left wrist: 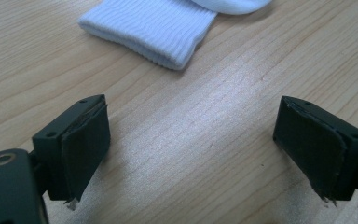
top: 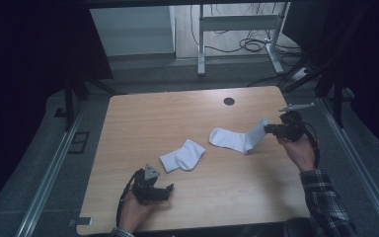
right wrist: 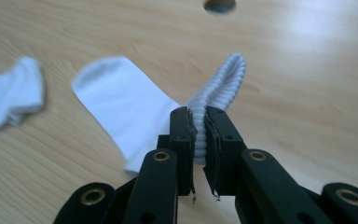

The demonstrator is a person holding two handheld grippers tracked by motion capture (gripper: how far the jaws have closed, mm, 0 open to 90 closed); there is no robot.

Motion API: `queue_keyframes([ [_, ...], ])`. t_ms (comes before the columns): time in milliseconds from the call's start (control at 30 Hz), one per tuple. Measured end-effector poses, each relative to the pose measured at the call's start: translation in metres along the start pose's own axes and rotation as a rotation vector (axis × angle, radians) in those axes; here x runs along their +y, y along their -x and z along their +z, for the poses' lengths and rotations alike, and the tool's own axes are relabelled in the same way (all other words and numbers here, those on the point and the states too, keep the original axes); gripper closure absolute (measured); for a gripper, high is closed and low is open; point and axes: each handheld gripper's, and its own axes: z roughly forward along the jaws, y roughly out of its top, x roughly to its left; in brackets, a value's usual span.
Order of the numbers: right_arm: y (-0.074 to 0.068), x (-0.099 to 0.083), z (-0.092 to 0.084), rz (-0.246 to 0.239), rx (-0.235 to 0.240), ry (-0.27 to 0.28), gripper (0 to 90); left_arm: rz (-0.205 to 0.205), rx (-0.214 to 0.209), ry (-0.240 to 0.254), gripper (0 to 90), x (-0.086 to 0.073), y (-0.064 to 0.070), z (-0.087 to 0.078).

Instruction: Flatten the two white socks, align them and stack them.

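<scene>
The left claw point(top: 169, 188) rests low at the near left of the wooden tabletop point(top: 128, 123), held in the person's left hand point(top: 135, 210), its jaws spread wide with nothing between them; in the left gripper view bare wood lies between the pads. Just beyond it, toward the middle, lies a folded white sock point(top: 183, 156), its ribbed cuff point(left wrist: 151, 30) pointing back at that claw but apart from it. Farther right a second white sock point(top: 233, 138) lies stretched out, its foot flat on the wood and its cuff end lifted off the surface. The right claw point(top: 267, 128), gripped by the right hand point(top: 298, 150) in a plaid sleeve point(top: 325, 202), is pressed together on that raised ribbed cuff point(right wrist: 214, 93), pinching the fabric between both pads. Behind the socks, near the far edge, sits a small dark round hole point(top: 229, 101).
</scene>
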Motion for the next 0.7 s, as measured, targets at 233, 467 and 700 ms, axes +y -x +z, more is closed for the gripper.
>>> queue_keyframes([
  [233, 0.024, -0.056, 0.014, 0.033, -0.025, -0.053, 79.4, -0.008, 0.010, 0.001, 11.5, 0.002, -0.001, 0.002],
  [467, 0.030, -0.080, 0.022, 0.001, -0.050, -0.079, 72.7, -0.005, 0.006, 0.001, 11.5, 0.003, -0.001, 0.003],
  [700, 0.031, -0.081, 0.015, -0.037, -0.093, -0.037, 63.1, 0.009, -0.001, -0.017, 23.4, 0.016, -0.003, 0.000],
])
